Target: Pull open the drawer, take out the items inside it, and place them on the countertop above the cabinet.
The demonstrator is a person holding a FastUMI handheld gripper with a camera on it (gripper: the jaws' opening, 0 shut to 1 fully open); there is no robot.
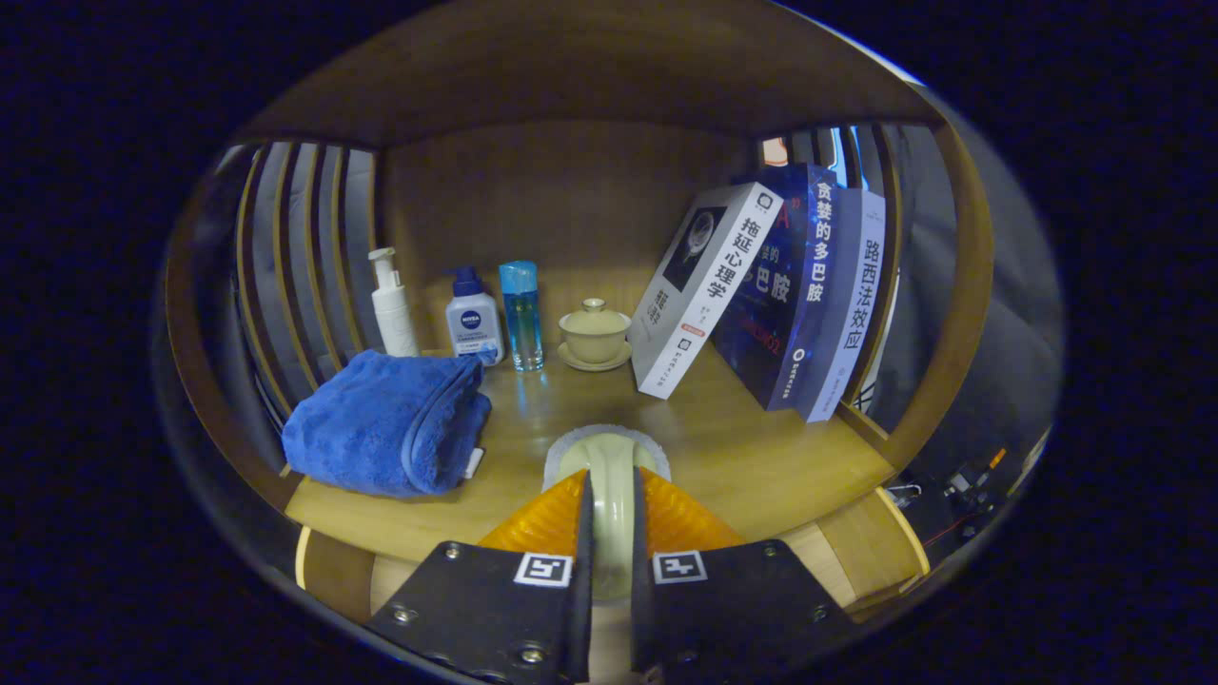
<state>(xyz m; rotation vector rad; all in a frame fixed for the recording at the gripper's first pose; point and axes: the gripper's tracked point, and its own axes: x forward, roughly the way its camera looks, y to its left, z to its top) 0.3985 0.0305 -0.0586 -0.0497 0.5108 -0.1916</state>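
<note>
The gripper (pixel 610 533) was clamped on a pale cream, rounded item (pixel 609 476), both fingers pressing its sides; it looked like a brush or scrubber with a white fringed edge, though the fingers hid much of it. It was held just above the front of the wooden countertop (pixel 761 457). Beyond it stood a lidded tea cup (pixel 595 333), a blue bottle (pixel 521 314), a small squat bottle (pixel 474 325) and a white pump bottle (pixel 392 304). A folded blue towel (pixel 385 423) lay left; three books (pixel 771 295) leaned right. Slatted wooden sides (pixel 304 257) enclosed the shelf.
</note>
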